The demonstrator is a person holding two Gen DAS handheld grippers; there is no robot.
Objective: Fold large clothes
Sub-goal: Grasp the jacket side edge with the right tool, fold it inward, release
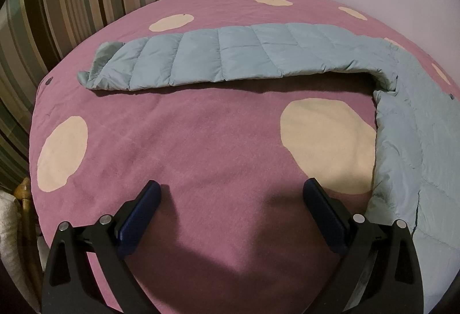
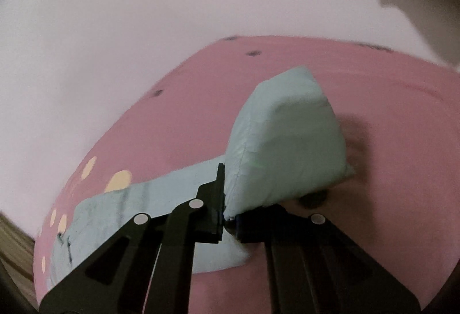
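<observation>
Teal quilted jacket (image 1: 218, 55) on my pink dotted blanket (image 1: 201, 141), right gripper (image 2: 227, 199) jaws clenched on its sleeve (image 2: 287, 147), left gripper (image 1: 233, 196) jaws released above the blanket.

The left claw (image 1: 231, 199) fills the bottom of its wrist view, its two black arms angled inward from the lower corners and its blue-padded fingers (image 1: 142, 216) spread wide apart, nothing between them. The right claw (image 2: 227, 216) rises from the lower centre of its own view, black linkage arms converging upward, jaws pressed together on a pinched fold of pale blue quilted jacket (image 2: 284, 147).
</observation>
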